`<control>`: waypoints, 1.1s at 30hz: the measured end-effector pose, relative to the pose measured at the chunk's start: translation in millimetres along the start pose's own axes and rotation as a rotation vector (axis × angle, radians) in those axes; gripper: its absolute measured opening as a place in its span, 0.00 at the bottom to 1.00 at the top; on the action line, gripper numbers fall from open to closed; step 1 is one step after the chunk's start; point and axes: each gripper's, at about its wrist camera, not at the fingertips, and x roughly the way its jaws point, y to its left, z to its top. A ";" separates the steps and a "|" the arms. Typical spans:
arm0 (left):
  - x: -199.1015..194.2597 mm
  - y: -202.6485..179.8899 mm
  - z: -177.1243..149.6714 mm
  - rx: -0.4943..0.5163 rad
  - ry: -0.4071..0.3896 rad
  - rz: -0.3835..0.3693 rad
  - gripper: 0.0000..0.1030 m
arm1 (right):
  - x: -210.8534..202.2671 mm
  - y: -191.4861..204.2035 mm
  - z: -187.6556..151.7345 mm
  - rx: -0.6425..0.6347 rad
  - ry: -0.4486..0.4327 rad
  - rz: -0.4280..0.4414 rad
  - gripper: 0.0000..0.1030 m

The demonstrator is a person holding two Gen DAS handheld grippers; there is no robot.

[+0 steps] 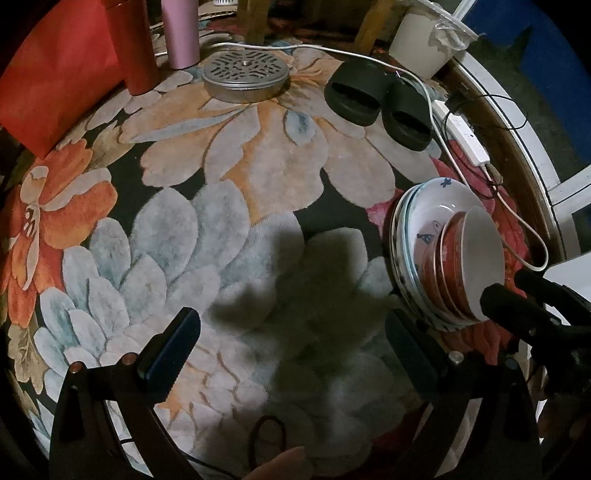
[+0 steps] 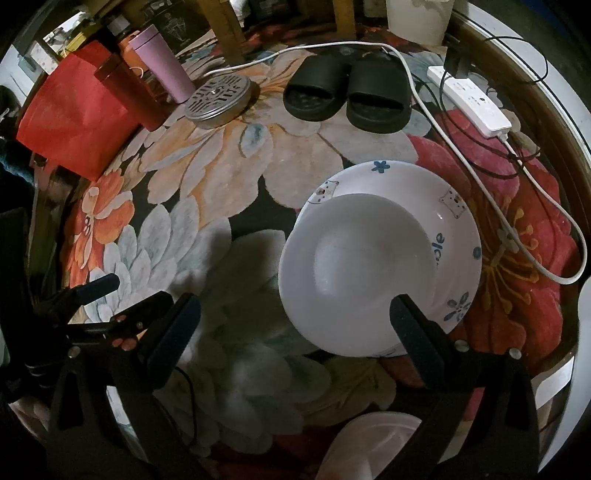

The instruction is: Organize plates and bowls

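A stack of dishes sits on the floral rug: white plates with blue patterns (image 1: 428, 206) below, and red bowls with white insides (image 1: 461, 266) nested on top. In the right wrist view the top bowl (image 2: 354, 266) lies in the patterned plate (image 2: 458, 221). My left gripper (image 1: 291, 350) is open and empty over the rug, left of the stack. My right gripper (image 2: 295, 325) is open, its right finger (image 2: 410, 325) over the bowl's near rim; it also shows in the left wrist view (image 1: 517, 310) beside the stack.
Black slippers (image 2: 347, 92), a round metal tin (image 1: 245, 75), a pink tumbler (image 1: 181, 33), a red tumbler (image 1: 133, 48) and a red bag (image 2: 77, 107) stand at the back. A white power strip (image 2: 472, 99) and cables lie at the right. Another white dish (image 2: 369, 443) lies near me.
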 end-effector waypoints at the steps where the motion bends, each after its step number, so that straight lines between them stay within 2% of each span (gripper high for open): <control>1: -0.2 0.1 -0.3 0.001 -0.001 0.001 0.98 | 0.3 0.7 -0.2 -0.001 0.001 -0.001 1.00; 33: -0.5 10.0 -5.8 0.000 -0.006 0.018 0.96 | 0.8 4.8 -2.3 -0.019 0.009 -0.003 1.00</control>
